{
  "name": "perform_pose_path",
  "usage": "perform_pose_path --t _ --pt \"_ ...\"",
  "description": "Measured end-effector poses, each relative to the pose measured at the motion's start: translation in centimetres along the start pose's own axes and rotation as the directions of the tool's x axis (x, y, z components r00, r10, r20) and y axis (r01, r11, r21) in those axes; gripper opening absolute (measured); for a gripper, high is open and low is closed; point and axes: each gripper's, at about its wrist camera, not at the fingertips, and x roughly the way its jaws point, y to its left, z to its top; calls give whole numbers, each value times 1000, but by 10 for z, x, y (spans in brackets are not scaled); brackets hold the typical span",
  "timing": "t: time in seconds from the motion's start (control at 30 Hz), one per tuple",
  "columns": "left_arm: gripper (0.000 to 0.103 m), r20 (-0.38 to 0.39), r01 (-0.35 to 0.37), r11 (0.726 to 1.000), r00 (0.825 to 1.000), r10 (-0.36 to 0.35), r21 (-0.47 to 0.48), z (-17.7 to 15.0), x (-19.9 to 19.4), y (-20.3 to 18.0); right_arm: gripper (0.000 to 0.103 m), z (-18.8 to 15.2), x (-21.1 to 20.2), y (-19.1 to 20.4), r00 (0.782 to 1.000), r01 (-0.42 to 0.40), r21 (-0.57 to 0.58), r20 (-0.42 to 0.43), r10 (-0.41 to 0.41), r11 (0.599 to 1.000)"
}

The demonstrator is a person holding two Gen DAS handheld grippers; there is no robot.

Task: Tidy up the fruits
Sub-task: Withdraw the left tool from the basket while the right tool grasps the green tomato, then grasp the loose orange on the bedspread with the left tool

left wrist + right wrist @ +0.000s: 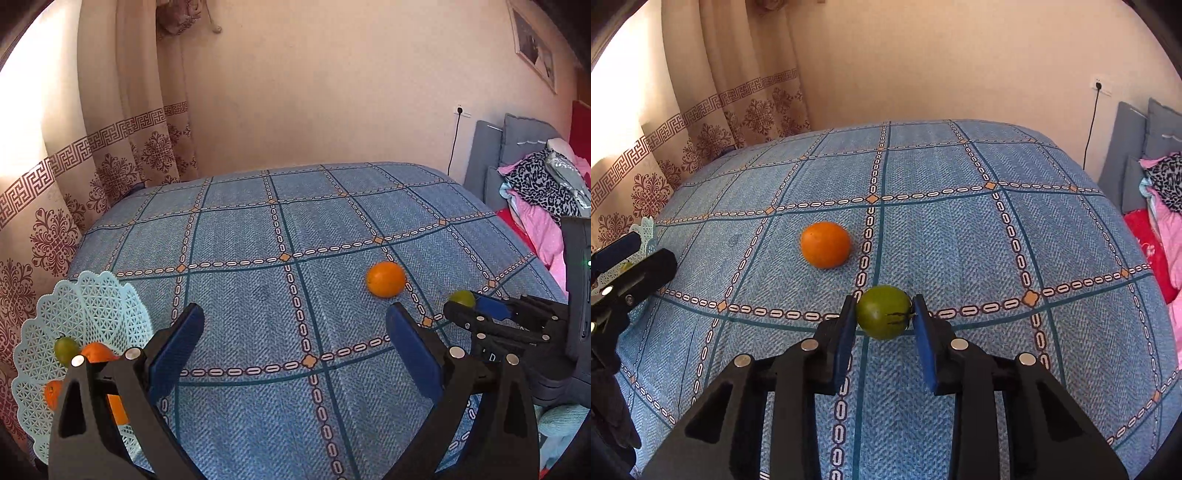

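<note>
— Right hand-held gripper (884,314)?
— Its blue pads pinch a green fruit (884,312) from both sides, over the middle of the bed (960,240).
— Left hand-held gripper (295,350)?
— Spread wide, nothing between its fingers.
— Remaining fruit?
— One orange (825,244) lies loose on the bed's blue checked cover, near the held fruit but apart from it. The pale lattice basket (92,306) at the bed's left edge holds oranges and a second green fruit (66,349).

Bedroom: bed (280,229), curtains (122,147), pillows (517,136)

Blue-checked bed (960,229): orange (825,244), basket (92,314).
</note>
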Motion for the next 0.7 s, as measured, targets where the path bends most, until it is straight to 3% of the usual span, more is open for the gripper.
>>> perform_pose_path --t 0.4,0.7 --pt "99 -50 21 993 999 -15 113 13 61 -45 31 5 -4 -25 1000 -12 65 -2 12 998" --pt "84 -121 93 990 989 -79 110 17 94 -61 31 8 -6 -34 1000 -11 106 7 11 994"
